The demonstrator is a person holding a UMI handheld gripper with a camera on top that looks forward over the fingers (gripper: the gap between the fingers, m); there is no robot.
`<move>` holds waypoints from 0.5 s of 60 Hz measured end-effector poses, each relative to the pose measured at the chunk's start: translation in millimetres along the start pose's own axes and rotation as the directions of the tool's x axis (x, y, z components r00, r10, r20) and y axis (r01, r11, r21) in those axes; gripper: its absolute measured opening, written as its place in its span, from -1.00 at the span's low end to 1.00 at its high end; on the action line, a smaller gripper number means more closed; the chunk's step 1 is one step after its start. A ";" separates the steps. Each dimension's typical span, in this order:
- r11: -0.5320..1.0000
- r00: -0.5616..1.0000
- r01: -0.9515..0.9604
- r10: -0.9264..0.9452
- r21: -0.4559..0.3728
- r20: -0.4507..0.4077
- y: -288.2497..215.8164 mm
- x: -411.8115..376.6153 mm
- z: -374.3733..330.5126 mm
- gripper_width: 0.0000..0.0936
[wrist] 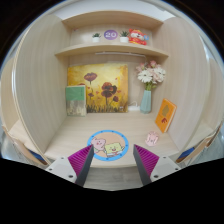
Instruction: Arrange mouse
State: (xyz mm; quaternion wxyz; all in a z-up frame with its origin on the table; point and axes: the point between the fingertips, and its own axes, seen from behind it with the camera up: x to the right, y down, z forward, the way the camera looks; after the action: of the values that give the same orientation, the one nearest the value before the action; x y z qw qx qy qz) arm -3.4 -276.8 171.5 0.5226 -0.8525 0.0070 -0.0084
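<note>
Round mat (108,144) lying on the desk surface (60,135), just ahead of the gripper (114,160) and between the lines of its two fingers. Fingers standing apart, nothing between them. Beyond the mat, at the back wall, a picture (98,88) leaning upright, with a smaller card (76,99) before its left part. To the right of the picture, a vase with flowers (149,85). Further right and nearer, a tilted card (165,114) against the right wall; a small thing (152,139) on the desk before it, right of the mat. Above, a shelf (80,50) carrying small objects (124,36) near its middle, too small to tell.
</note>
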 end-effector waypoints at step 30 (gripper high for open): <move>0.974 0.992 -0.099 0.080 -0.205 -0.100 113.1 108.4 34.2 0.69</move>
State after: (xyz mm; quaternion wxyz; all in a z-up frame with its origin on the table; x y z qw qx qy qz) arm 105.3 -300.0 55.9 0.4288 -0.9004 0.0701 -0.0229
